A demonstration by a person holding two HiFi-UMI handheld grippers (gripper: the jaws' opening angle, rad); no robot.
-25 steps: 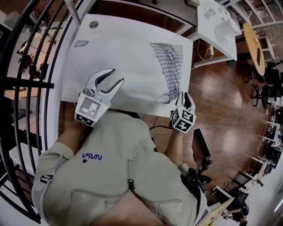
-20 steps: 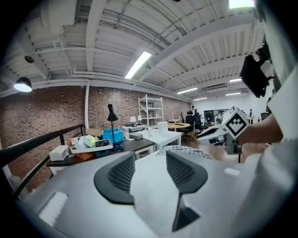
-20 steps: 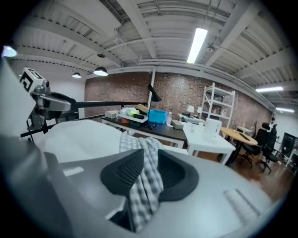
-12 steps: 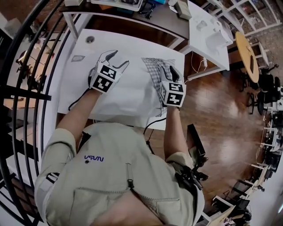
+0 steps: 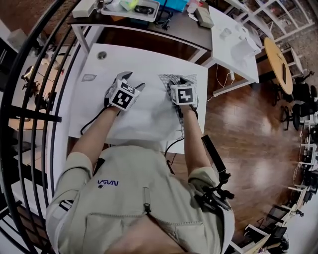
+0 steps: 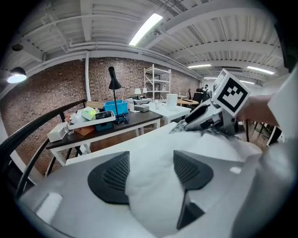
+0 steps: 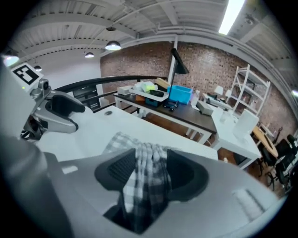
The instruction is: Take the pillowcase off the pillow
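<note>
A white pillow lies on the white table, with a grey checked pillowcase bunched at its far right end. My left gripper is down over the pillow's far left part. Its jaws have just been opening and now stand open, with a bulge of white pillow between the pads. My right gripper is at the checked end. Its jaws have also just been opening and stand open, with a hanging fold of the checked pillowcase between them.
Behind the table stands a dark desk with a tray, a blue box and a lamp. A white table sits at the right over wood floor. A black railing runs along the left.
Both grippers moved from the table's near edge out over the pillow, the right one onto the checked end. The right jaws, nearly shut before, now stand apart.
</note>
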